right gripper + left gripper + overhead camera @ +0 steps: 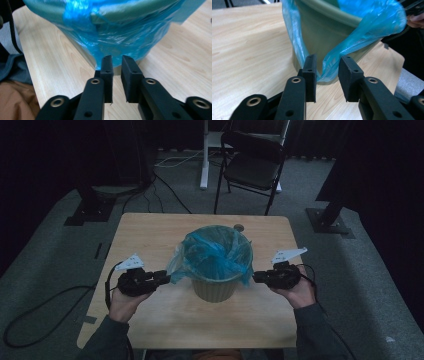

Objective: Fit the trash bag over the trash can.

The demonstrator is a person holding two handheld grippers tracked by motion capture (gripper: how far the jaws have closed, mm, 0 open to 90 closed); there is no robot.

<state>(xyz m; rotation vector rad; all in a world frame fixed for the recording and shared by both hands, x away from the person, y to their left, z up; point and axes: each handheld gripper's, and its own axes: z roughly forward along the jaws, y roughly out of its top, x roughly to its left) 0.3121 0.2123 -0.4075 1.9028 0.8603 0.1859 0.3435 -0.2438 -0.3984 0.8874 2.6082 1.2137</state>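
Bag (216, 255) edge hangs between left gripper's (162, 279) parted jaws; right gripper (257, 278), level, jaws slightly apart, empty, beside bin (215, 290).

Bin (216, 287) blocks table (150, 230) centre; flanks, near edge seemingly open.

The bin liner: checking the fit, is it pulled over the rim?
Yes. The blue liner drapes over the bin rim and hangs down outside.

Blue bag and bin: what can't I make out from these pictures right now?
- Bin bottom, high view: crumpled blue bag covers it.
- Bin's far side, left hand-held gripper view: its own wall hides it; top edge cuts the rim.
- Bag edge at the right hand-held gripper, its own view: blurred; contact unclear.
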